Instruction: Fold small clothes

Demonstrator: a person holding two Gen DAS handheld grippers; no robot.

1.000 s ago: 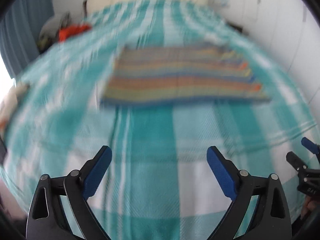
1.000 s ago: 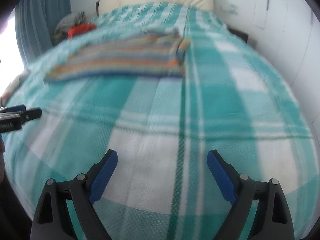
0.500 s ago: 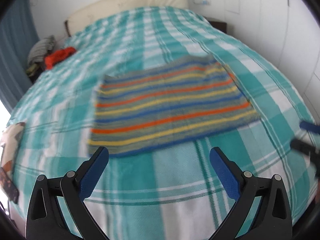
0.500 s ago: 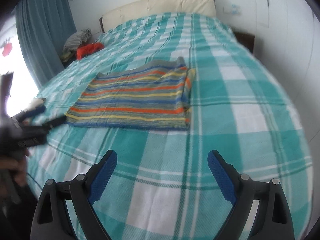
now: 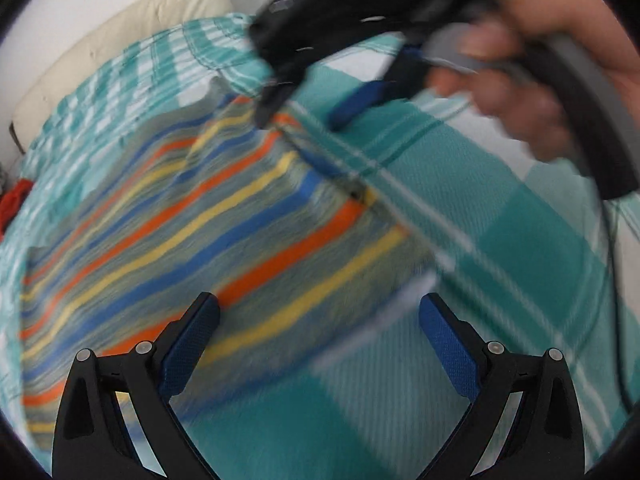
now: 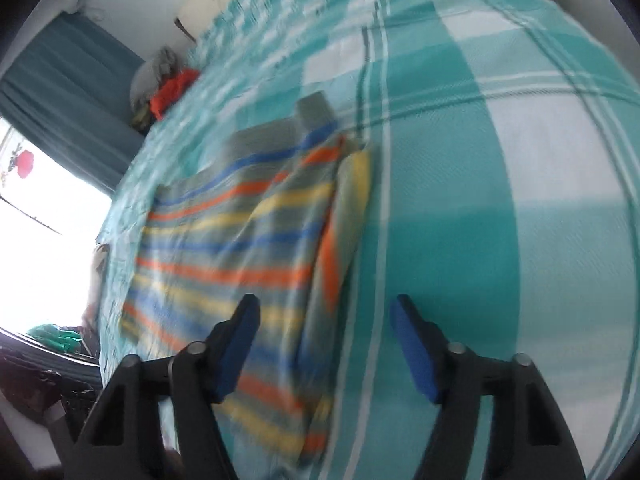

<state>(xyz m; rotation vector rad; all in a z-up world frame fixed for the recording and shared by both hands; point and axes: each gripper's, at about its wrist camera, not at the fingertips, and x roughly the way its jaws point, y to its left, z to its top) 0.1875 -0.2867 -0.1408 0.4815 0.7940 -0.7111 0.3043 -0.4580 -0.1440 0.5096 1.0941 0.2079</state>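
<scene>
1. Left gripper [image 5: 319,344]: jaws wide apart, holding nothing. The striped cloth [image 5: 192,232] lies flat on the bed [image 5: 500,240], ahead and to the left of this gripper; its near right corner sits just ahead, between the fingers. Frame is motion-blurred, so the edge detail is poor.
2. Right gripper [image 6: 325,344]: jaws also spread, empty. In its own view the cloth [image 6: 232,248] runs ahead and left; the cloth's right edge [image 6: 340,232], a folded lip, lies just ahead of the left finger. In the left view this gripper [image 5: 304,116] hangs over the far right corner; contact cannot be told.
3. Judged step: approach to pinch the right-side edge at two corners.
4. To do it well: lower each gripper until one finger slides under the lip, take all layers but not the bedcover, close both together, then lift evenly so the stripes stay parallel.
</scene>
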